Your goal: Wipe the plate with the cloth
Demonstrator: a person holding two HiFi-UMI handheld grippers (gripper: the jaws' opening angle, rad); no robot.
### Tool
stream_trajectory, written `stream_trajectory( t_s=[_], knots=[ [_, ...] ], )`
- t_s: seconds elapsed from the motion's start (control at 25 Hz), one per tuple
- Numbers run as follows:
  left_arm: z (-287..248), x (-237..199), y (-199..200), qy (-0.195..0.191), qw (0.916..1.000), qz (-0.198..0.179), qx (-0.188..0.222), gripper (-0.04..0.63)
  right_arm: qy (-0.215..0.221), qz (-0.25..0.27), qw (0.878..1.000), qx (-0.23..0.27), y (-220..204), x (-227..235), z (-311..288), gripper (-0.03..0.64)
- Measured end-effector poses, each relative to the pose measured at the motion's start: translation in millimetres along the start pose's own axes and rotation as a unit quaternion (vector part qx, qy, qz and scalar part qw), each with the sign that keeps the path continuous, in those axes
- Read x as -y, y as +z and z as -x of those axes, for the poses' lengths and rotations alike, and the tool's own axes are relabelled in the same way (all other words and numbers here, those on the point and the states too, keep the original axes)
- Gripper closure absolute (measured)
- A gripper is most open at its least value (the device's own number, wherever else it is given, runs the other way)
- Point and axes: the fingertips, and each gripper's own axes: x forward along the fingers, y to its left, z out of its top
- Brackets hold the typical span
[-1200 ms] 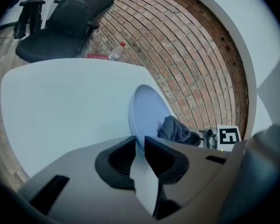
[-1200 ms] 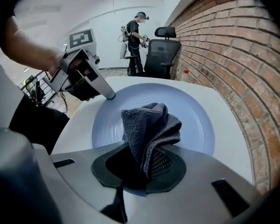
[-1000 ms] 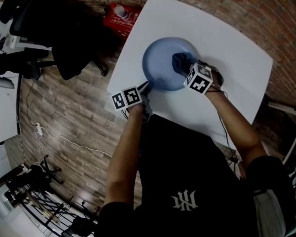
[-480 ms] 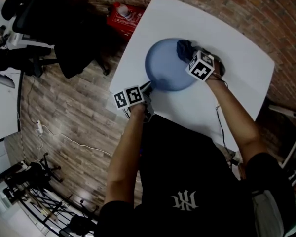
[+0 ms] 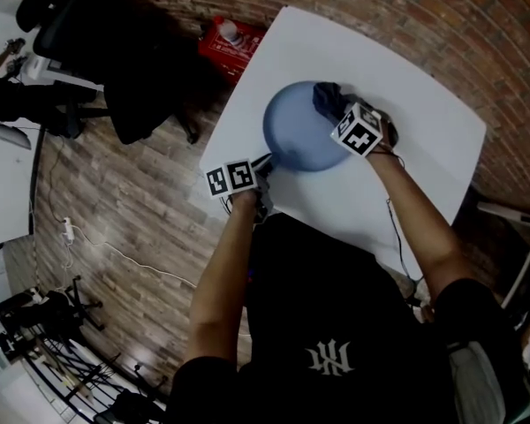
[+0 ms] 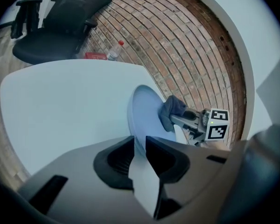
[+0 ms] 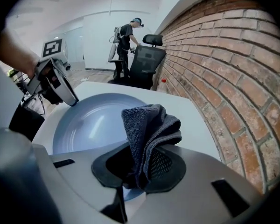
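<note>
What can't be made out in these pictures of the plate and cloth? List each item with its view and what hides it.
- Whether the dark grey cloth presses on the round blue plate: in the right gripper view, the right hand-held gripper's own body covers the contact; in the head view, that gripper covers it.
- Plate rim inside the left hand-held gripper: left gripper view, jaws cover it.
- Print on the red pack on the floor: head view, too small.

Far rim of plate [image 5: 296, 140] hidden under cloth [image 5: 328, 101]; near edge of table [image 5: 336, 42] behind person's torso [image 5: 336, 325]; label on red pack [image 5: 232, 44] too small.
</note>
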Motion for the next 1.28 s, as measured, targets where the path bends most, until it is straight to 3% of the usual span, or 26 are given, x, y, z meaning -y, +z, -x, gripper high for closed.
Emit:
stream_trajectory(
  t_s=[0.16, 0.24, 0.4, 0.52, 0.6, 0.72, 0.84, 0.96, 1.08, 1.16, 1.28],
  knots=[
    [18, -2, 7, -0.007, 1.0000, -0.006, 0.002, 0.509, 0.021, -0.032, 0.997, 0.066, 32, -11, 21, 0.540],
    [31, -1, 10, -0.013, 0.9998, -0.010, 0.009, 0.511, 0.050, -0.064, 0.990, 0.118, 51, -21, 38, 0.540],
    [66, 20, 30, -0.056, 0.9969, -0.001, 0.054, 0.566, 0.125, -0.103, 0.959, 0.234, 90, -46, 85, 0.540],
    [97, 54, 52, -0.103, 0.9887, -0.033, 0.104, 0.592, 0.150, -0.132, 0.931, 0.307, 116, -51, 128, 0.540],
    [122, 87, 68, -0.147, 0.9756, -0.074, 0.146, 0.592, 0.162, -0.167, 0.904, 0.359, 133, -49, 162, 0.540],
    [158, 138, 84, -0.192, 0.9491, -0.159, 0.192, 0.593, 0.184, -0.204, 0.859, 0.432, 152, -46, 214, 0.540],
    [182, 180, 84, -0.207, 0.9196, -0.261, 0.208, 0.594, 0.184, -0.211, 0.837, 0.471, 160, -46, 256, 0.540],
    [202, 210, 76, -0.210, 0.8877, -0.344, 0.223, 0.593, 0.171, -0.204, 0.835, 0.482, 158, -52, 285, 0.540],
    [221, 232, 69, -0.203, 0.8567, -0.402, 0.252, 0.594, 0.155, -0.185, 0.846, 0.476, 150, -58, 298, 0.540],
    [227, 238, 61, -0.195, 0.8433, -0.430, 0.256, 0.594, 0.149, -0.174, 0.851, 0.473, 141, -62, 303, 0.540],
    [223, 237, 46, -0.183, 0.8344, -0.464, 0.234, 0.593, 0.141, -0.161, 0.854, 0.474, 123, -70, 313, 0.540]
  ],
)
